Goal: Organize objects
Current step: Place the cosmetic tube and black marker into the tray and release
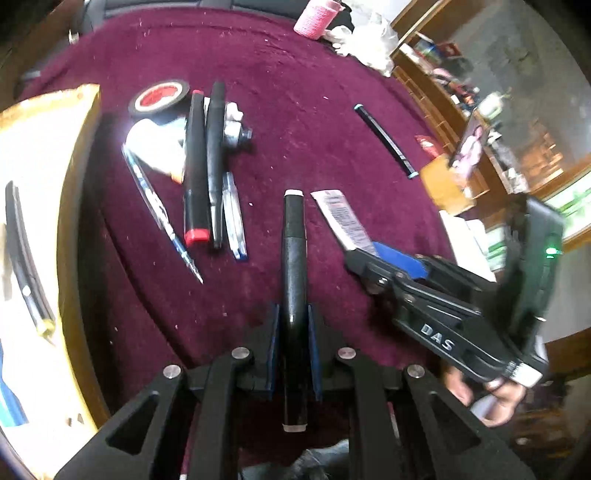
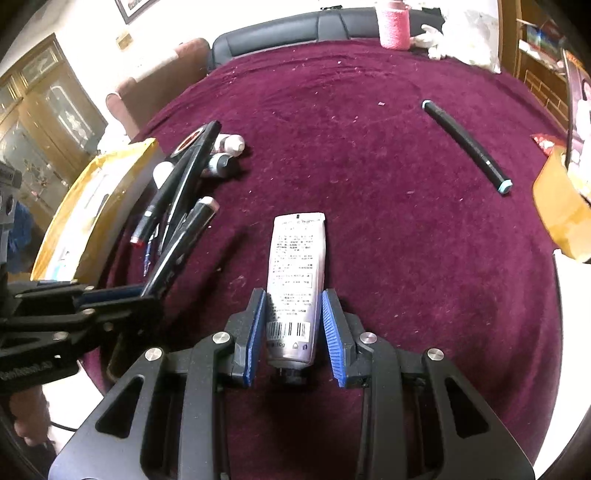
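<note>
In the left wrist view my left gripper (image 1: 294,310) is shut on a black marker with white ends (image 1: 293,236), which points away along the fingers above the maroon tablecloth (image 1: 295,92). To its right, my right gripper (image 1: 364,254) holds a silver printed tube (image 1: 341,216). The right wrist view shows that tube (image 2: 295,266) between the blue pads of the right gripper (image 2: 293,325), cap end toward the camera. The left gripper (image 2: 144,291) comes in from the left there with its black marker (image 2: 181,240). A black marker with light blue ends (image 1: 386,140) (image 2: 465,144) lies alone at the far right.
A pile of pens and markers (image 1: 207,173) (image 2: 173,184), a black tape roll (image 1: 159,98) and small bottles (image 2: 231,146) lie at the left beside a yellow envelope (image 1: 48,122) (image 2: 96,199). A pink yarn cone (image 2: 393,24) stands at the back. A brown tape roll (image 2: 561,210) sits at the right edge.
</note>
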A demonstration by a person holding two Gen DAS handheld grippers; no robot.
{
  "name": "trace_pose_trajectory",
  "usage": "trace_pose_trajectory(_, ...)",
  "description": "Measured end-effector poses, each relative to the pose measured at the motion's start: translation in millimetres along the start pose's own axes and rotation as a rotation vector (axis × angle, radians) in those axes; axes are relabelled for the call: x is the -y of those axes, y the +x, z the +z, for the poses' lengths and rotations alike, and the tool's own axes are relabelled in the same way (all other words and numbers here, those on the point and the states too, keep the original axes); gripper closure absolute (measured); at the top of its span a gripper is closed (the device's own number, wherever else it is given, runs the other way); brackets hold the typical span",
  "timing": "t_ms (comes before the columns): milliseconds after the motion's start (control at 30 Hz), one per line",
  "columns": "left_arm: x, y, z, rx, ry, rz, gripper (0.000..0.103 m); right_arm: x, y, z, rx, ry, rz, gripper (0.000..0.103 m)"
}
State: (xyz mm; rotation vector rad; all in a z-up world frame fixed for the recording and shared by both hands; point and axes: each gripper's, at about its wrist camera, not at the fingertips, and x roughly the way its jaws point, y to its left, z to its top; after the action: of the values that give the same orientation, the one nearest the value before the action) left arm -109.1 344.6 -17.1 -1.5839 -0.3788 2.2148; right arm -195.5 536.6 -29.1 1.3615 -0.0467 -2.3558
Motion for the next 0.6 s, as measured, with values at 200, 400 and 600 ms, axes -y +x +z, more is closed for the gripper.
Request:
trace_pose_trajectory(200, -21.5, -34.9, -4.2, 0.09, -0.072, -0.022, 0.09, -10.8, 1.5, 1.3, -0.005, 0.017, 0.054, 0.072)
trace_pose_trajectory(400, -53.7, -89.6, -22.6, 0.22, -0.15, 0.086, 0.09, -51.3, -18.6, 3.3, 0.052, -0.049, 0.079, 0.072)
trace_pose_trajectory(600, -100.4, -132.6, -26.2, 0.273, -0.223, 0.182, 0.09, -105.5, -25.2, 9.9, 0.068, -0.126, 0.219, 0.072)
